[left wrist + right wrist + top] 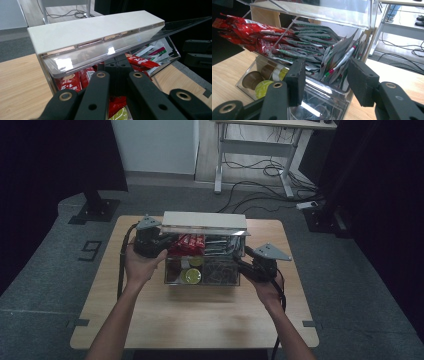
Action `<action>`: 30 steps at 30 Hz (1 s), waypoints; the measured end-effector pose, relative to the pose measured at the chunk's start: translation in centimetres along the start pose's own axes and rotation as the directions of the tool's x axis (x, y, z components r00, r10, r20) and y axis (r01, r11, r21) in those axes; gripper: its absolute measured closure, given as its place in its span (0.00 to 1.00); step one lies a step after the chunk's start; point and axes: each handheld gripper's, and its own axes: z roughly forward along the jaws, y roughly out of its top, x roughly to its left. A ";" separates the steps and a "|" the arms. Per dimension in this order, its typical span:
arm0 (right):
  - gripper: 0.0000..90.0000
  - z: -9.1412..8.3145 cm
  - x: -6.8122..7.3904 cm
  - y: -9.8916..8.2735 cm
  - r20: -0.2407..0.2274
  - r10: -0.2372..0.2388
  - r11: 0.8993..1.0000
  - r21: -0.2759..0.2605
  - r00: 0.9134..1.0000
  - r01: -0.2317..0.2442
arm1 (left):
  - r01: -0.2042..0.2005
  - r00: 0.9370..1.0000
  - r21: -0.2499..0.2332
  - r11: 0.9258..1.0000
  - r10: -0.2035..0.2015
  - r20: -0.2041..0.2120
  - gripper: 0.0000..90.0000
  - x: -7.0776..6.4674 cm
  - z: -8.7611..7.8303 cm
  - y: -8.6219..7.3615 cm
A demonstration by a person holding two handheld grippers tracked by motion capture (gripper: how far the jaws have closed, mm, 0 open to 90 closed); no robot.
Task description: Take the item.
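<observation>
A clear acrylic box [202, 281] stands mid-table with its white lid [204, 220] raised. Inside lie red sachets [187, 242], white-and-green sachets [220, 246] and round coffee capsules [191, 275]. My left gripper [159, 245] rests at the box's left end. In the left gripper view it [117, 66] is shut, its tips above the red sachets [72, 82] under the lid [95, 30]; I see nothing held. My right gripper [242, 260] is at the box's right end. It [327, 67] stands open astride the box's corner, in front of the white-and-green sachets [312, 50], pads off them.
The wooden table [200, 320] has bare board in front of the box and on both sides. Behind it, on the floor, are a desk frame [255, 150] with loose cables [270, 170] and a black stand base [95, 210].
</observation>
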 end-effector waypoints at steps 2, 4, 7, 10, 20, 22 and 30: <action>0.56 0.1 0.0 0.1 0.001 -0.007 1.000 0.003 1.000 0.007 | 0.000 1.000 -0.001 1.000 0.000 0.000 1.00 0.0 0.0 0.0; 0.58 0.3 0.1 0.2 -0.002 -0.009 1.000 0.007 1.000 0.009 | 0.002 1.000 -0.002 1.000 -0.002 0.001 1.00 0.0 0.0 0.0; 0.60 0.6 0.2 0.4 -0.002 -0.012 1.000 0.009 1.000 0.012 | 0.003 1.000 -0.002 1.000 -0.003 0.003 1.00 0.0 0.1 0.0; 0.62 0.9 0.2 0.5 -0.009 -0.009 1.000 0.015 1.000 0.009 | 0.003 1.000 -0.002 1.000 -0.003 0.004 1.00 0.0 0.1 0.0; 0.64 1.8 0.2 1.0 0.000 -0.013 0.999 0.029 1.000 0.013 | 0.003 1.000 -0.002 1.000 -0.003 0.003 1.00 0.0 0.0 0.0; 0.64 2.0 0.2 1.0 0.002 -0.011 0.999 0.030 1.000 0.011 | 0.003 1.000 -0.002 1.000 -0.003 0.003 1.00 0.0 0.0 0.0; 0.64 3.1 0.2 1.1 0.018 -0.010 0.999 0.038 1.000 0.009 | 0.005 1.000 -0.001 1.000 -0.005 0.006 1.00 0.0 0.1 0.0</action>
